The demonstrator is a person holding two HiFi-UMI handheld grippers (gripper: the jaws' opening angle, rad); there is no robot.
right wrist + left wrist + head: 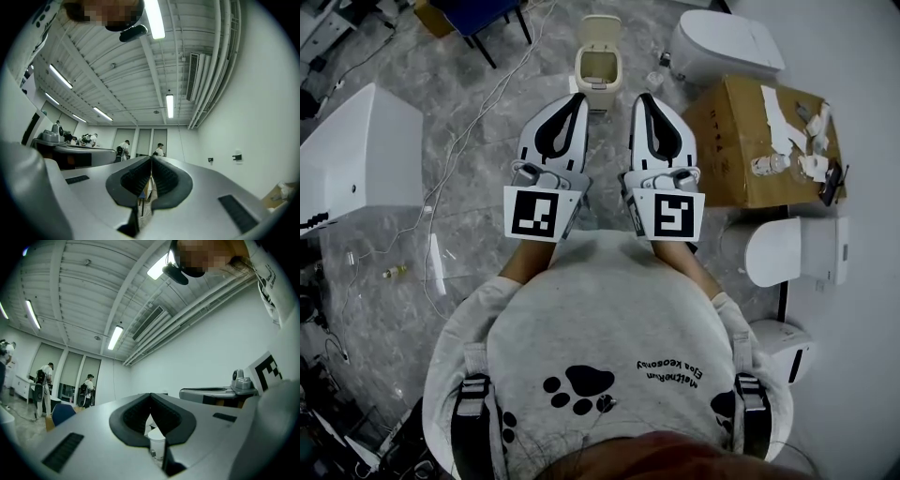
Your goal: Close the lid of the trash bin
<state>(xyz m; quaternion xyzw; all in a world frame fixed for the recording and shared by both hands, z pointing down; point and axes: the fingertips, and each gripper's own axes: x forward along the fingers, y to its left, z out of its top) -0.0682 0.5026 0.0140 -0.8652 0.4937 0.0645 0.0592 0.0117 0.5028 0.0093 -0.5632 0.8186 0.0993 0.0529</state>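
Head view: bin stands on the floor just ahead, lid up. Left gripper and right gripper are clenched, empty. Lid looks like light, hinged plastic; nudge its top edge down.

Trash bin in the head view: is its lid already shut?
No: the lid stands raised behind the trash bin, whose mouth is open with the inside showing.
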